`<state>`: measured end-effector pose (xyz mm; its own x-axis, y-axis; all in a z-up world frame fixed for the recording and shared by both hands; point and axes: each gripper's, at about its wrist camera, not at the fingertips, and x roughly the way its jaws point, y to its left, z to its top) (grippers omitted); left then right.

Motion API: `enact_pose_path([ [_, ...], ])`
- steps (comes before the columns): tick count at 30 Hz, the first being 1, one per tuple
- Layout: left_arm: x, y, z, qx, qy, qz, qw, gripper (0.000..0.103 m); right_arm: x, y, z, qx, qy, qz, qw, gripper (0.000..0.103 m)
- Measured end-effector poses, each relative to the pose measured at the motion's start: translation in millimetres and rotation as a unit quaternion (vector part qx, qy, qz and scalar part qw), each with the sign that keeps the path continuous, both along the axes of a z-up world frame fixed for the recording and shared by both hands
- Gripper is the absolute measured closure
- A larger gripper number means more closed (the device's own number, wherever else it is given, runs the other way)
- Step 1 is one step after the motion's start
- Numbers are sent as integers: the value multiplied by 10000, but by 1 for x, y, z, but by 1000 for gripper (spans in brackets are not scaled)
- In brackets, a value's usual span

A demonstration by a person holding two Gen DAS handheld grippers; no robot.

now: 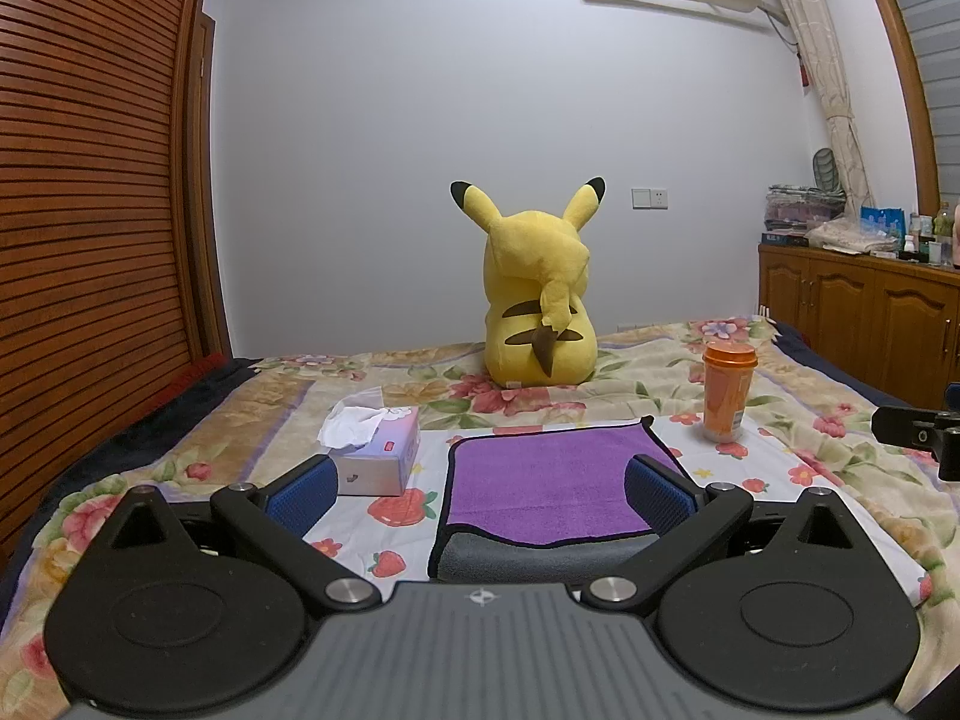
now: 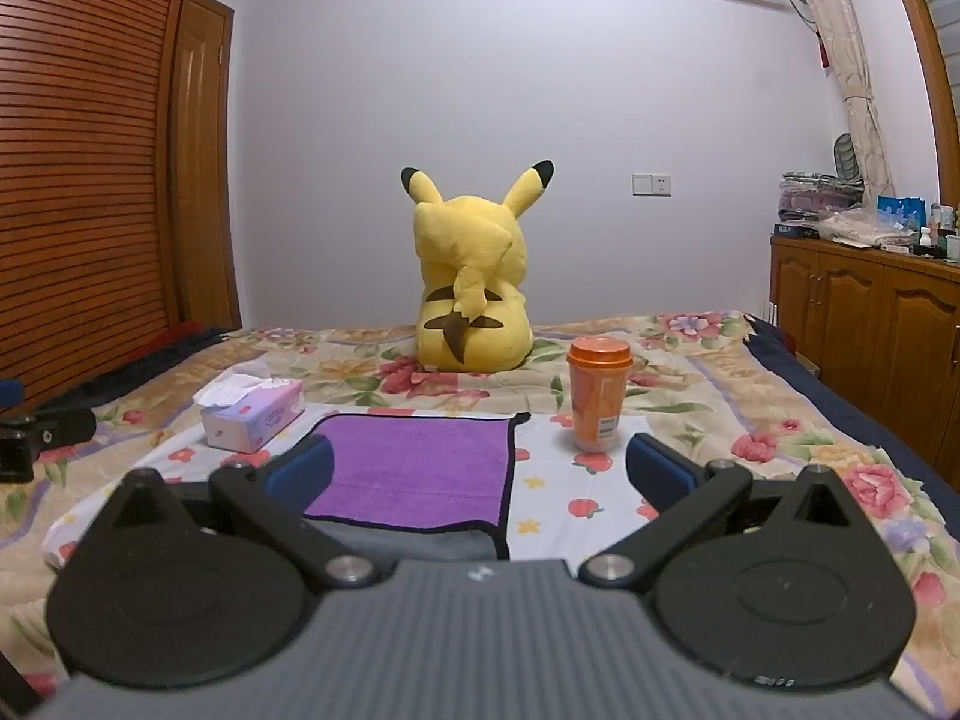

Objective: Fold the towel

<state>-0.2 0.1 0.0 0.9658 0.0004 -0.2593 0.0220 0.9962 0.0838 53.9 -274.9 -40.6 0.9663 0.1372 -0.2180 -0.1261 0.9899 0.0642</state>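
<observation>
Nearest to us in the left wrist view is our left claw (image 1: 480,492), its two blue pads spread wide and holding nothing. Just beyond it lies the towel (image 1: 552,486), purple on top with a grey layer showing along its near edge, flat on the flowered bed cover (image 1: 840,438). Its near left corner sits between the pads, and the right pad overlaps its right edge in the picture; we cannot tell whether they touch.

Our right claw (image 2: 480,474) is likewise spread wide and empty. From this side the towel (image 2: 414,468) lies toward the left, its left edge behind the left pad and its right edge falling between the pads.

Left of the towel stands a tissue box (image 1: 375,450), and to the far right of it an orange cup (image 1: 727,390) stands upright. Far back on the bed a yellow plush toy (image 1: 537,300) sits with its back to us.

Only the left wrist view shows the right claw's dark body at its right edge, and only the right wrist view shows the left one at its left edge. The right view also shows more of the wooden door (image 2: 201,162) at far left.
</observation>
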Motion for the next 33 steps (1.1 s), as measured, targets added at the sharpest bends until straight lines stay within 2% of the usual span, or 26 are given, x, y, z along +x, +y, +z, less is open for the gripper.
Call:
enact_pose_path([
  [33, 0, -1, 5, 38, -17, -9, 10000, 0, 0, -1, -1, 17, -8, -7, 10000, 0],
])
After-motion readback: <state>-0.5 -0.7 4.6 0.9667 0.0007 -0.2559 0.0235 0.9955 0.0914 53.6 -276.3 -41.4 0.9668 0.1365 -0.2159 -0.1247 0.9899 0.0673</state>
